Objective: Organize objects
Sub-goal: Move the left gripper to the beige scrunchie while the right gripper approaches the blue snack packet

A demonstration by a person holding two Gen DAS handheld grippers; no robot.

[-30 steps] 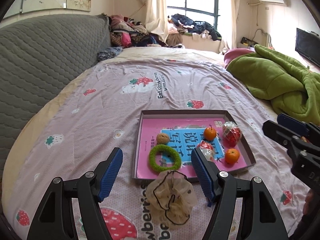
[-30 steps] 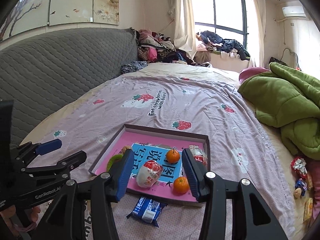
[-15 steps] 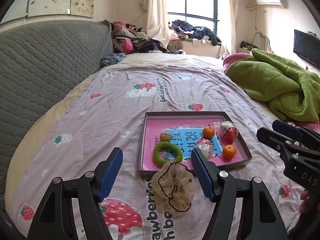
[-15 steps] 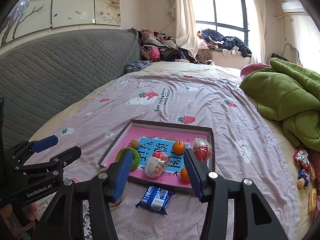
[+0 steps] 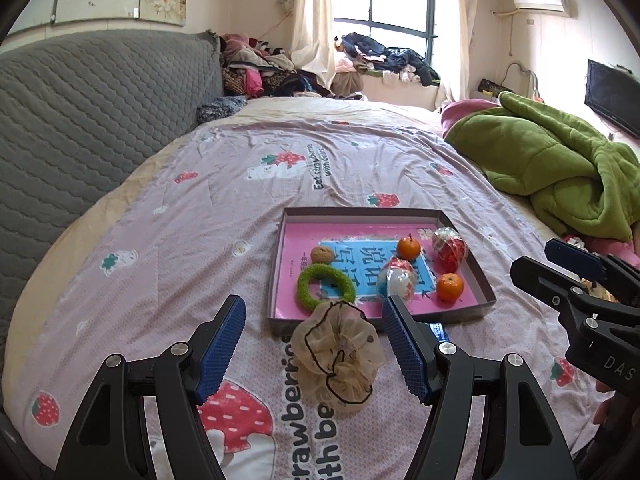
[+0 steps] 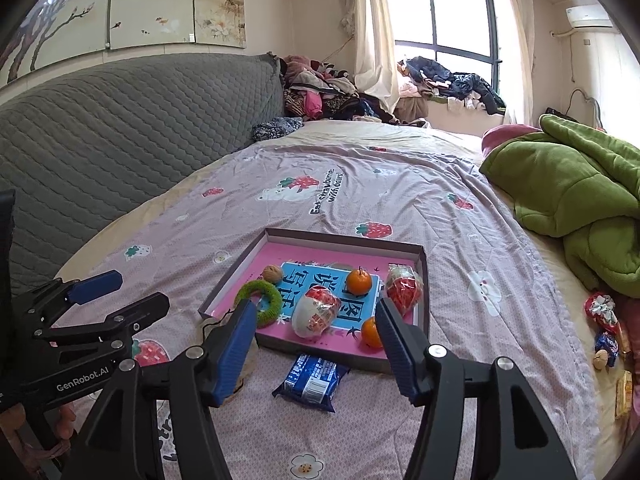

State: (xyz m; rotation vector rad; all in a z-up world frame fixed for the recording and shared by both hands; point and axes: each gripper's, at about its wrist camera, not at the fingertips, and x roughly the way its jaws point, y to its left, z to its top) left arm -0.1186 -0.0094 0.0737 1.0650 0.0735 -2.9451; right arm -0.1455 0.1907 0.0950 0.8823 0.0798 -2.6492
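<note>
A shallow box lid (image 5: 486, 280) (image 6: 423, 276) with a pink floor lies on the bed. It holds two small oranges (image 5: 409, 247) (image 6: 359, 281), a walnut (image 5: 322, 255), a green ring (image 5: 325, 289) (image 6: 260, 300) and two red-and-white wrapped snacks (image 5: 450, 248) (image 6: 316, 312). A beige scrunchie (image 5: 339, 356) lies just before the lid, between the fingers of my open, empty left gripper (image 5: 314, 350). A blue snack packet (image 6: 312, 376) lies before the lid, between the fingers of my open, empty right gripper (image 6: 314, 354).
A green blanket (image 5: 552, 168) (image 6: 580, 200) is heaped on the bed's right side. Small wrapped sweets and a walnut (image 6: 606, 328) lie near the right edge. A grey quilted headboard (image 5: 80, 120) runs along the left. Clothes are piled at the far end.
Both grippers have drawn back and risen a little from the lid, so more of the bed shows. Both stay open. The objects have not moved.
</note>
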